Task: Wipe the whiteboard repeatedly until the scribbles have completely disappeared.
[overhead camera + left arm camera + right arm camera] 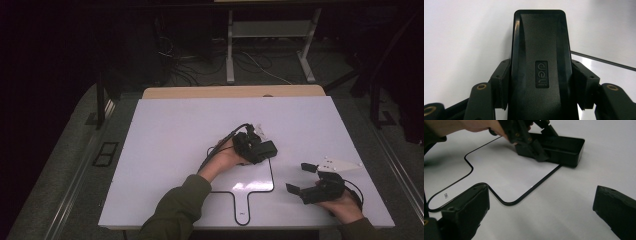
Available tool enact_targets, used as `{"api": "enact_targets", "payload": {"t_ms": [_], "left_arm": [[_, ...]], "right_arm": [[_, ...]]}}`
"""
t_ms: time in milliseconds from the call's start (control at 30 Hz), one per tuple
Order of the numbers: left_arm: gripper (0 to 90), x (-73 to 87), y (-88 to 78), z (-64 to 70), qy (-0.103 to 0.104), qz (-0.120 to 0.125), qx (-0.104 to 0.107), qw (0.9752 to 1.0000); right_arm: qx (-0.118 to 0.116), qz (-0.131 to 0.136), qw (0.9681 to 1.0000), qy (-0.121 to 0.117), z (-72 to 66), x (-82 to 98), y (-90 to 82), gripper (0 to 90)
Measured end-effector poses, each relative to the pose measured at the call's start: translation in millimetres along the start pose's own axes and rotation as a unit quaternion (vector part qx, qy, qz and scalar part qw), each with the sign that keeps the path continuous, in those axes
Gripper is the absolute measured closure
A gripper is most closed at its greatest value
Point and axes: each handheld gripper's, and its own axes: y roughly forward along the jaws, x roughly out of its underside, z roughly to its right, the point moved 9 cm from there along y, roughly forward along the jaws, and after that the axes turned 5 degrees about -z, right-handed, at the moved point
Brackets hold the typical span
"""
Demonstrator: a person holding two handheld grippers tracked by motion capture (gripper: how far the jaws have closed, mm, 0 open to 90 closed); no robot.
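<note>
Left gripper [265,148] clamped on black stapler [540,65], pressing it to white table [170,150] at corner of paddle-shaped black outline [506,201], likely to position it; right gripper [302,177] wide open, empty, waiting near right edge

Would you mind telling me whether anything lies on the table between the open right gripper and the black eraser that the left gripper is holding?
Nothing visible does. The right gripper faces the black eraser, clamped in the left gripper, across bare white table; a thin printed black outline lies flat between them.
</note>
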Motion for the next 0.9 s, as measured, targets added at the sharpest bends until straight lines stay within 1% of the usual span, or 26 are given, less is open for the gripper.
{"api": "enact_targets", "payload": {"t_ms": [67, 133, 200, 267, 367, 400, 433, 500, 533, 567, 600, 633, 667, 733, 800, 833, 867, 900], "left_arm": [[39.3, 1.6, -0.9, -11.7, -0.007, -0.006, -0.011, 0.9999], [39.3, 3.3, -1.3, -23.1, -0.024, -0.002, -0.018, 0.9995], [39.3, 4.3, -1.8, -29.7, -0.03, -0.003, -0.022, 0.9993], [39.2, 4.5, -1.7, -31.6, -0.034, -0.002, -0.023, 0.9992], [39.2, 4.0, -2.0, -28.3, -0.03, -0.005, -0.024, 0.9992], [39.2, 3.7, -2.1, -25.6, -0.024, -0.007, -0.023, 0.9994], [39.2, 3.6, -2.1, -22.6, -0.022, -0.011, -0.017, 0.9996], [39.2, 1.4, -1.1, -12.7, -0.007, -0.013, -0.009, 0.9999], [39.2, -0.6, 0.0, -7.0, -0.005, -0.009, -0.003, 0.9999], [39.2, -1.3, 0.4, -3.4, 0.001, -0.011, 0.0, 0.9999], [39.2, -2.4, 0.8, 2.3, 0.014, -0.014, 0.005, 0.9998], [39.2, -4.6, 2.2, 6.9, 0.013, -0.007, 0.007, 0.9999], [39.2, -5.7, 2.8, 8.7, 0.014, -0.006, 0.007, 0.9999], [39.2, -5.5, 3.0, 7.4, 0.016, -0.008, 0.009, 0.9998], [39.2, -6.2, 4.1, 2.6, -0.004, 0.005, 0.006, 1.0], [39.2, -3.8, 2.7, -3.5, 0.0, -0.002, 0.0, 1.0], [39.2, -3.6, 2.6, -6.8, -0.008, 0.003, -0.005, 1.0], [39.2, -1.8, 1.5, -10.6, -0.006, -0.003, -0.008, 0.9999]], "right_arm": [[0.0, 0.001, 1.0, 0.001, 0.7, -0.3, -0.5, 0.0], [0.0, 0.002, 1.0, 0.0, 1.2, -0.1, -0.9, 0.0], [0.0, 0.001, 1.0, 0.001, 1.3, 0.2, -1.0, 0.0], [0.0, 0.001, 1.0, 0.001, 1.4, 0.3, -1.1, 0.0], [0.0, 0.003, 1.0, 0.001, 1.7, -0.1, -1.4, 0.0], [0.0, 0.002, 1.0, 0.001, 1.7, 0.0, -1.6, 0.0], [0.0, 0.002, 1.0, 0.001, 1.8, 0.0, -1.5, 0.0], [0.0, 0.002, 1.0, 0.001, 1.6, 0.0, -1.3, 0.0], [0.0, 0.001, 1.0, 0.0, 1.5, 0.1, -1.2, 0.0], [0.0, 0.001, 1.0, 0.0, 1.4, 0.2, -1.1, 0.0], [0.0, 0.0, 1.0, 0.001, 1.4, 0.2, -1.1, 0.0], [0.0, 0.001, 1.0, 0.001, 1.5, 0.1, -1.2, 0.0], [0.0, 0.002, 1.0, 0.001, 1.6, 0.0, -1.3, 0.0], [0.001, 0.002, 1.0, 0.001, 1.6, 0.0, -1.5, 0.0], [0.0, 0.002, 1.0, 0.001, 1.4, -0.1, -1.8, 0.0], [0.001, 0.002, 1.0, 0.001, 1.3, -0.2, -2.0, 0.0], [0.0, 0.003, 1.0, 0.001, 1.3, -0.2, -2.1, 0.0], [0.0, 0.002, 1.0, 0.002, 1.4, 0.0, -2.2, 0.0]]}}
